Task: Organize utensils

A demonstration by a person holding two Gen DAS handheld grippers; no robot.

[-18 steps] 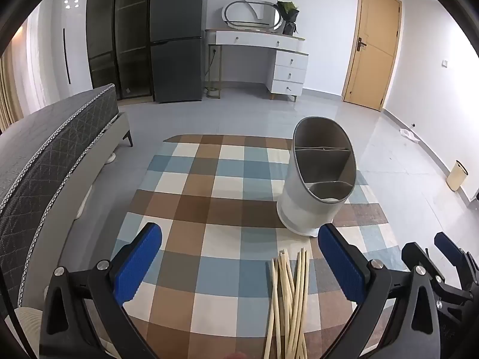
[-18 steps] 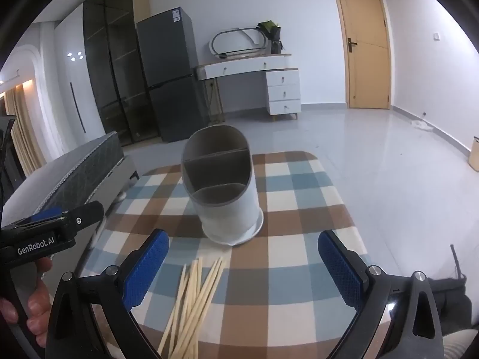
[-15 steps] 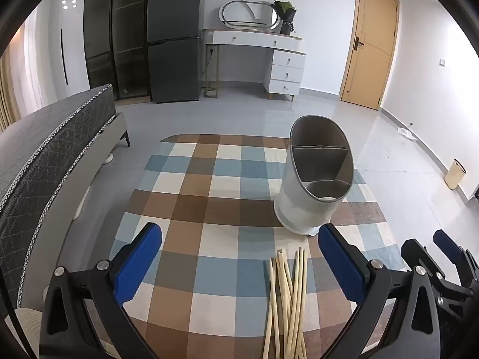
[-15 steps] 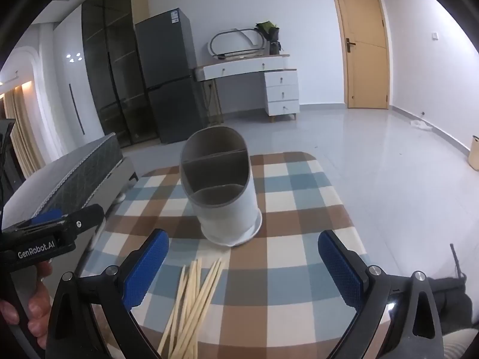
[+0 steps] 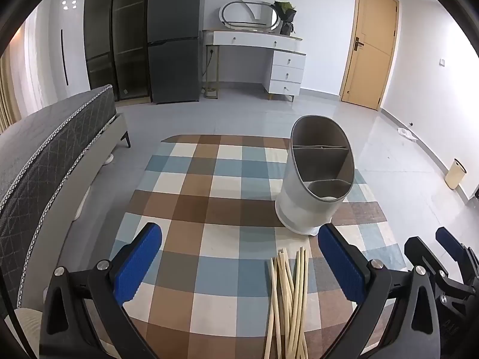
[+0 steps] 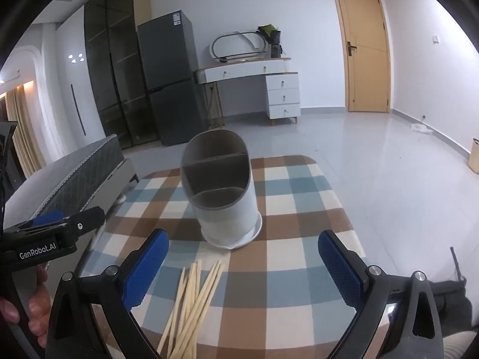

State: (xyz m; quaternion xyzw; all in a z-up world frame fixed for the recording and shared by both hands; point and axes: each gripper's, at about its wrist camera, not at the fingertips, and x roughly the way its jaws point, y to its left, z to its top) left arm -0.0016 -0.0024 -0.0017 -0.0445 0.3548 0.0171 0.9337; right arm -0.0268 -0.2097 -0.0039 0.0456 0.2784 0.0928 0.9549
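Note:
A white utensil holder (image 5: 314, 176) with grey divided compartments stands on the checked tablecloth (image 5: 215, 185); it also shows in the right wrist view (image 6: 223, 191). A bundle of pale wooden chopsticks (image 5: 287, 299) lies on the cloth in front of it, seen too in the right wrist view (image 6: 191, 302). My left gripper (image 5: 239, 263) is open and empty above the near edge, left of the chopsticks. My right gripper (image 6: 242, 266) is open and empty above the cloth, just past the chopsticks' tips.
A grey mattress (image 5: 45, 149) lies left of the table. A dark fridge (image 5: 173, 39), a white dressing table (image 5: 257, 59) and a wooden door (image 5: 368, 48) stand at the far wall. A small bin (image 5: 455, 173) sits on the floor at right.
Both views have shifted slightly; the holder sits a little further left in the left wrist view. Both grippers stay open and empty.

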